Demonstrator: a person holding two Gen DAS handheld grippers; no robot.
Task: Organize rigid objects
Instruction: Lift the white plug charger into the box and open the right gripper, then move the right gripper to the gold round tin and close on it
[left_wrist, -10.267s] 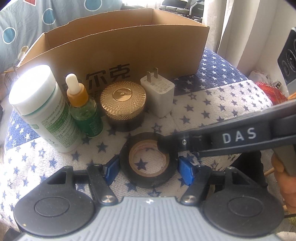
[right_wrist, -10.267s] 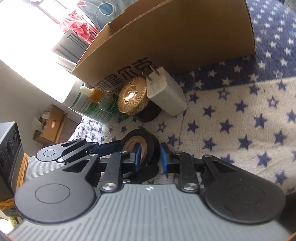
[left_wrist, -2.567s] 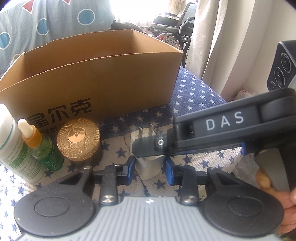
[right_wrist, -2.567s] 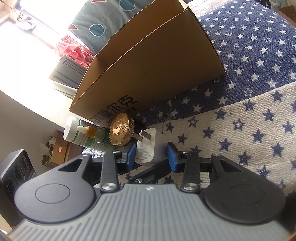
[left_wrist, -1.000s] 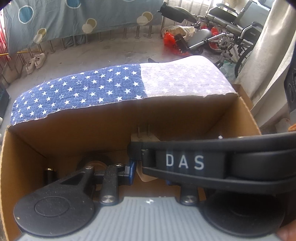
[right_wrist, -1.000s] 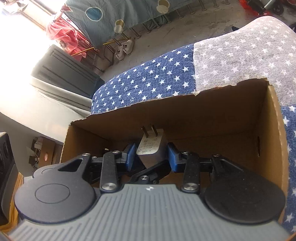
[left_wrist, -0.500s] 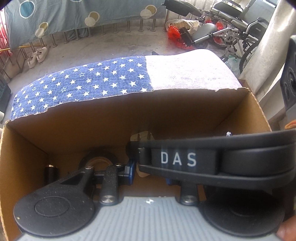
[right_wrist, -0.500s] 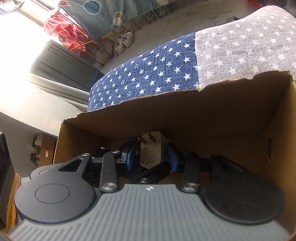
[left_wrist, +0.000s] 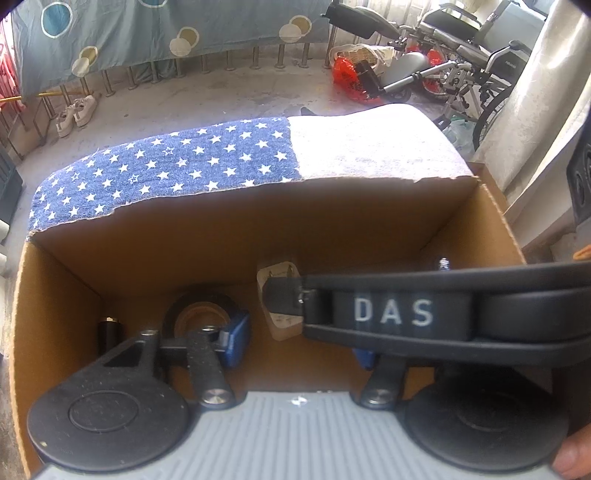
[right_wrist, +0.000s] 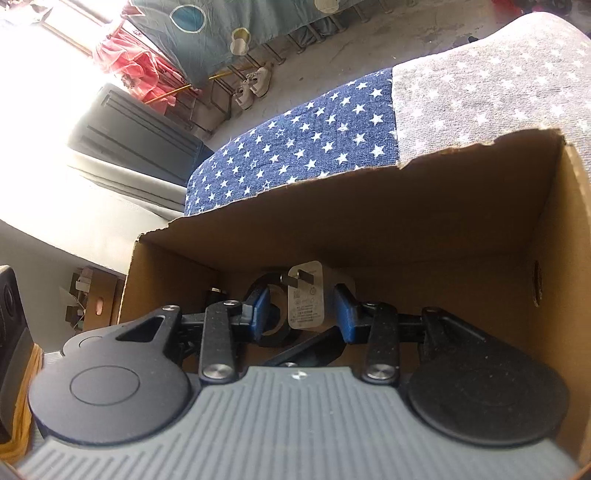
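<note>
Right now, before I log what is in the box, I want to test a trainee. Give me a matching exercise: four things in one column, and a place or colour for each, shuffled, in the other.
Things
1. tape roll
2. charger
3. small dark tube
4. starred cloth

Descriptions
a. outside the box, behind its far wall
b. white, with two metal prongs
c. black ring on the box floor
d. by the box's left wall, seen from the left wrist

Pairs: 1-c, 2-b, 3-d, 4-a
</note>
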